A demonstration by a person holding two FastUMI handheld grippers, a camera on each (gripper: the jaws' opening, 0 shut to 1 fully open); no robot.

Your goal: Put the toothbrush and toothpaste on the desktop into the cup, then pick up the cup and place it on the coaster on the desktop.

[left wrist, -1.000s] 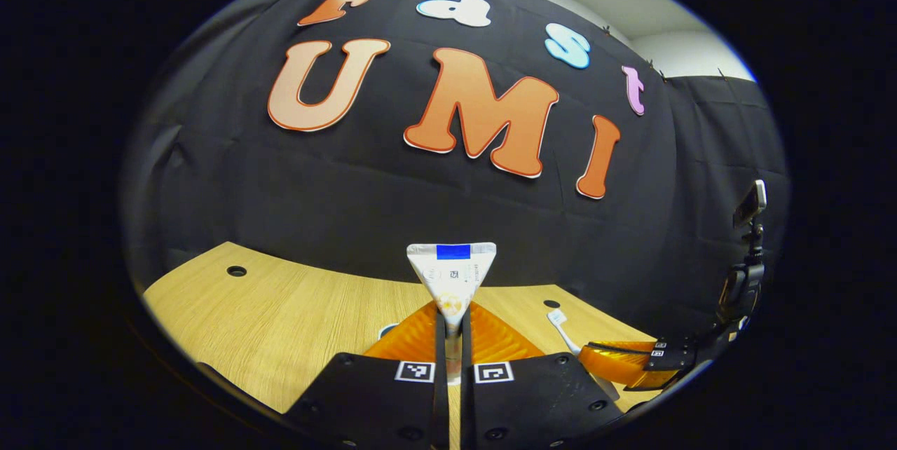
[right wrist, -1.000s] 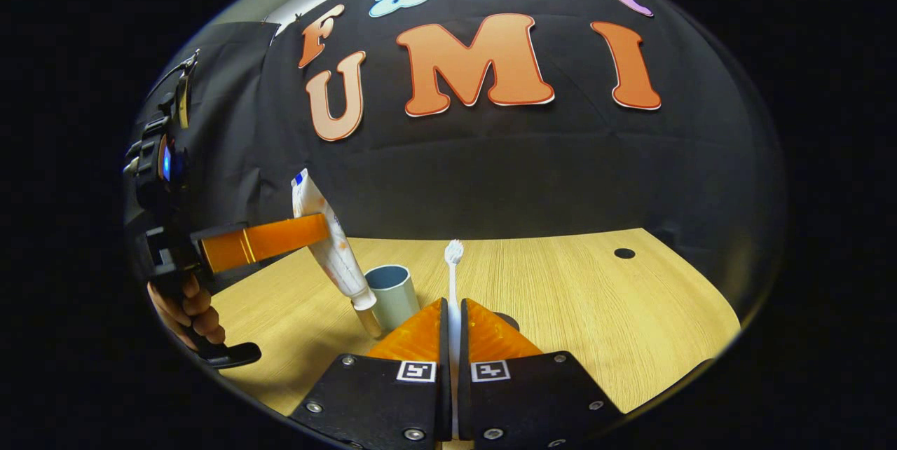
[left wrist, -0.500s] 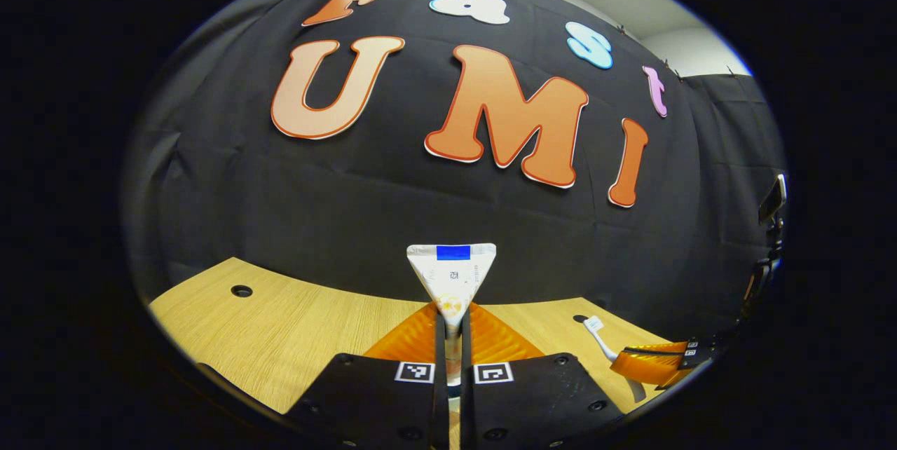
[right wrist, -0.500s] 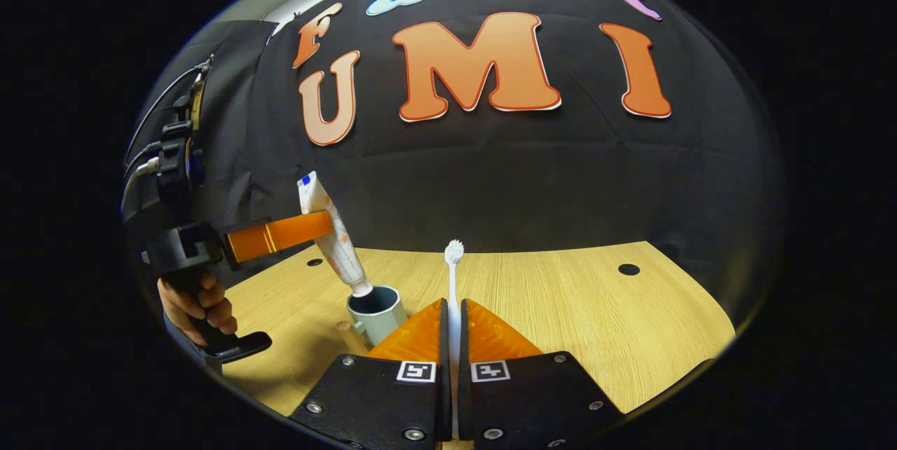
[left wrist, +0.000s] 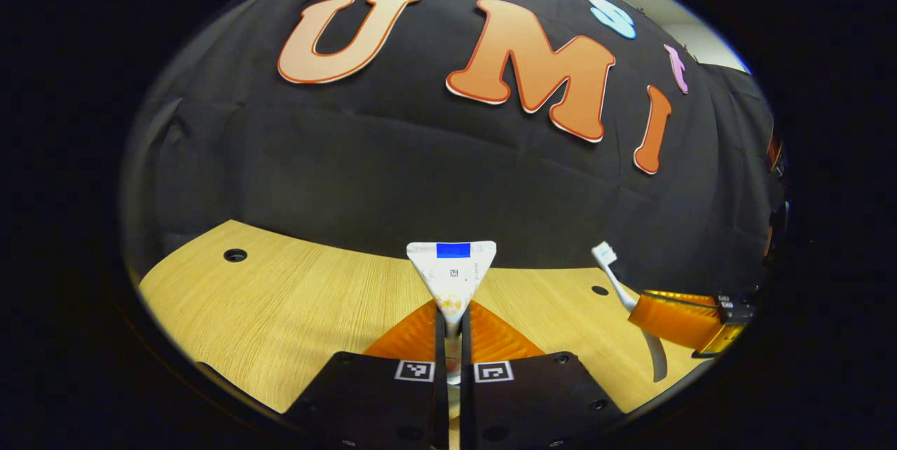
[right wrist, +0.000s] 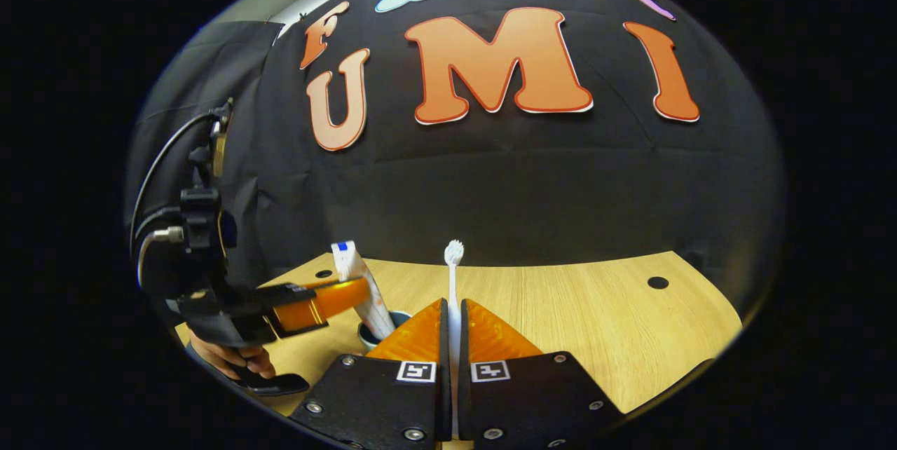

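Observation:
In the left gripper view my left gripper is shut on the white toothpaste tube, whose flat crimped end points up. In the right gripper view the left gripper holds the toothpaste tube steeply, its lower end inside the pale blue cup. My fingers hide most of the cup. My right gripper is shut on the white toothbrush, bristles up. In the left gripper view the right gripper and the toothbrush hang above the desk at the right.
The wooden desk runs up to the black cloth wall and has small round holes. A hand grips the left gripper's handle at the lower left of the right gripper view.
The left gripper has come down and the toothpaste's lower end has gone from beside the cup into it. The right gripper still holds the toothbrush and now sits higher in the left gripper view.

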